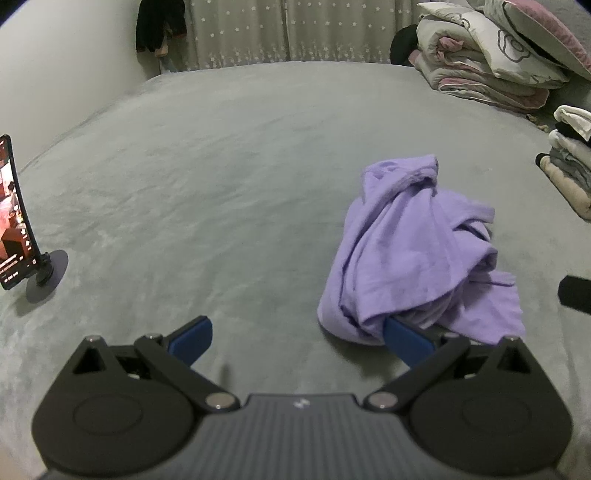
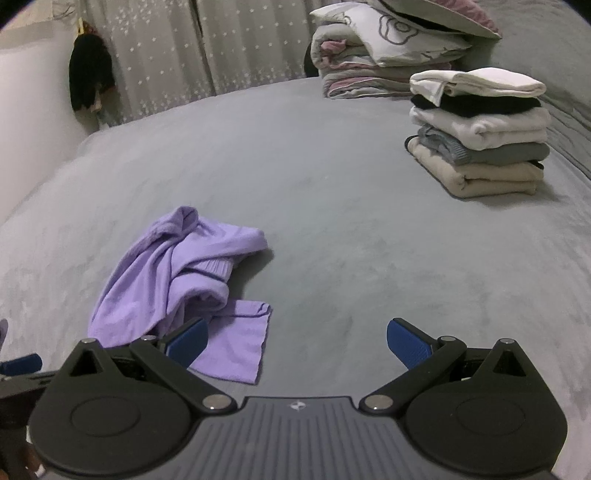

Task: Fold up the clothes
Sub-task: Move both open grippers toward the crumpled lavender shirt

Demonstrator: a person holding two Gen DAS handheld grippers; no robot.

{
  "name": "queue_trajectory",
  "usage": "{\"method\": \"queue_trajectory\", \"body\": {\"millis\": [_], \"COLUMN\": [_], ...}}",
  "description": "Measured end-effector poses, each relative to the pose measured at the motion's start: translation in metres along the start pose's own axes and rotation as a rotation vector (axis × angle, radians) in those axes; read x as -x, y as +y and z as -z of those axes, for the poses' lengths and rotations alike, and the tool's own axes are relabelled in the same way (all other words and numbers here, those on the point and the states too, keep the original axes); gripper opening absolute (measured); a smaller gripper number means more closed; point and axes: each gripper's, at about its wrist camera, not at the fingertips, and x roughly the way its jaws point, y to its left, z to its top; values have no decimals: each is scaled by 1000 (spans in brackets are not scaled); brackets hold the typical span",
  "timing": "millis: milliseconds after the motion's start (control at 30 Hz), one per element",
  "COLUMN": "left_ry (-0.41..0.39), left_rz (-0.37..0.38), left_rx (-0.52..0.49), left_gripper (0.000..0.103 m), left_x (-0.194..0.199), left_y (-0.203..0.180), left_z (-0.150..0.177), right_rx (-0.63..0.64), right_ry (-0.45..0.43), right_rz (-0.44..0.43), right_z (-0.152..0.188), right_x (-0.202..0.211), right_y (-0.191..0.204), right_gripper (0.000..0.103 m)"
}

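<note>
A crumpled purple garment (image 1: 413, 254) lies in a heap on the grey bed (image 1: 240, 166). It also shows in the right wrist view (image 2: 177, 280), with a flat corner spread toward me. My left gripper (image 1: 299, 341) is open and empty; its right finger (image 1: 406, 341) touches the heap's near edge. My right gripper (image 2: 297, 343) is open and empty just right of the garment; its left finger (image 2: 186, 341) is over the flat corner. A stack of folded clothes (image 2: 480, 136) stands at the right on the bed (image 2: 332, 184).
Folded quilts and pillows (image 2: 388, 51) are piled at the back right, also in the left wrist view (image 1: 491, 55). A phone on a round stand (image 1: 14, 214) is at the bed's left edge. A curtain (image 1: 280, 29) and dark hanging clothes (image 1: 159, 26) are behind.
</note>
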Motion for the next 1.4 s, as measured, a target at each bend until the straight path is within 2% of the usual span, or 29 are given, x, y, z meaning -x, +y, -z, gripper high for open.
{"method": "queue_trajectory", "body": {"millis": [300, 667, 1400], "left_ry": [10, 22, 48], "left_rz": [8, 5, 9], "left_rx": [5, -1, -9], "left_gripper": [103, 103, 103], "left_x": [-6, -6, -9], "left_y": [1, 5, 3], "left_z": [2, 3, 5], "right_rx": [42, 30, 35], "right_ry": [53, 92, 113], "right_rz": [-10, -39, -41], "right_z": [6, 9, 12], "right_x": [-8, -14, -18], "right_y": [8, 10, 11], "right_gripper": [103, 103, 103]}}
